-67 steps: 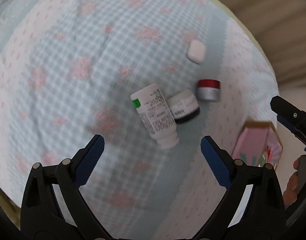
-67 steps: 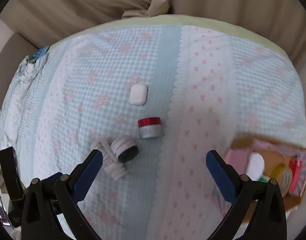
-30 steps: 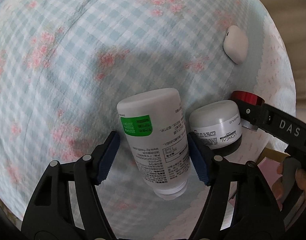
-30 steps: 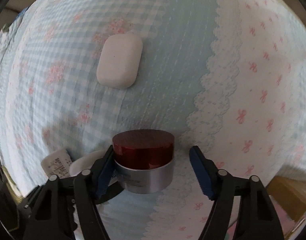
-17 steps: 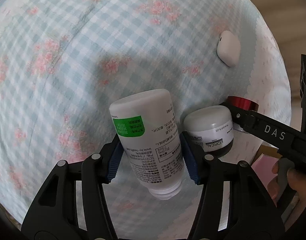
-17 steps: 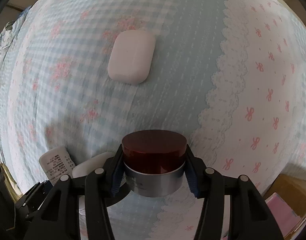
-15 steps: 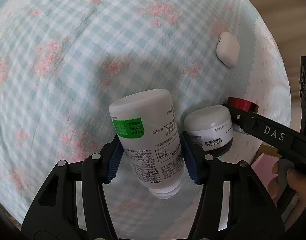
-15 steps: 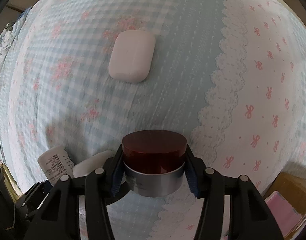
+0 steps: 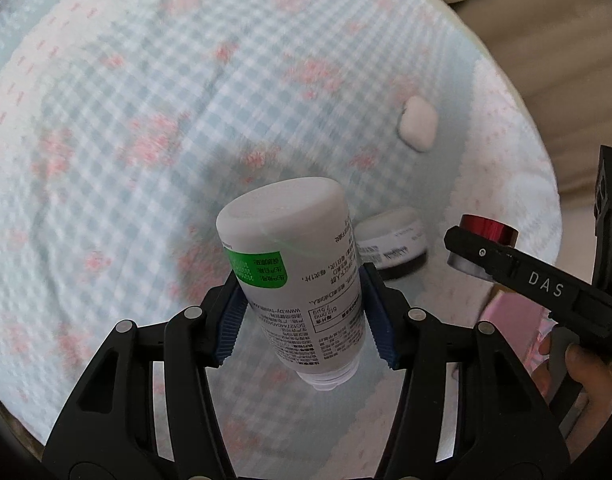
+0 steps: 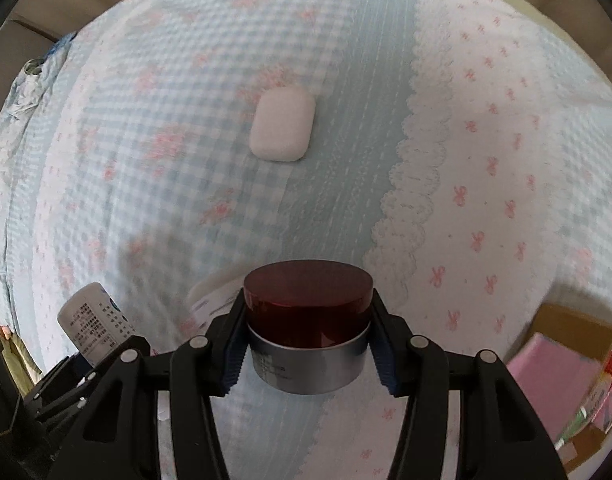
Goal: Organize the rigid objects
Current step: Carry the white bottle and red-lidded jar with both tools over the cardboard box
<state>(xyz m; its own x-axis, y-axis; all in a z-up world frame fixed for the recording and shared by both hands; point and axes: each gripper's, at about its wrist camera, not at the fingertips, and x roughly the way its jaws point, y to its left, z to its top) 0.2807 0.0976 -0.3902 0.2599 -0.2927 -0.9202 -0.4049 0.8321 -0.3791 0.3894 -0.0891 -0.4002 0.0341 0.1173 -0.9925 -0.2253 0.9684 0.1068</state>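
Your left tool [image 9: 306, 316] grips a white bottle [image 9: 296, 272] across its labelled body, blue pads pressed to both sides. The bottle is tilted, base pointing away from you, clear cap end toward the camera, green patch on the label facing up. It looks raised off the bedspread [image 9: 146, 120], though how far cannot be told.

Your right tool [image 10: 308, 340] clamps a red-lidded jar [image 10: 308, 320], pads touching the lid and silver body on both sides. In the left wrist view the same jar [image 9: 484, 244] shows to the right, held by the black arm marked DAS.

A white jar with a dark base [image 9: 394, 248] sits on the bedspread between bottle and red-lidded jar, just behind the bottle. In the right wrist view only a sliver of it [image 10: 214, 292] shows behind the red lid.

A white earbud case [image 10: 282, 122] lies flat on the checked fabric, well apart from both tools, far ahead of the red-lidded jar. In the left wrist view it [image 9: 418, 128] lies up and to the right.

A cardboard box [image 10: 566, 320] with pink packaging inside sits at the lower right, near the bed's edge.

Your right hand [image 9: 586, 368] shows partly behind the arm.
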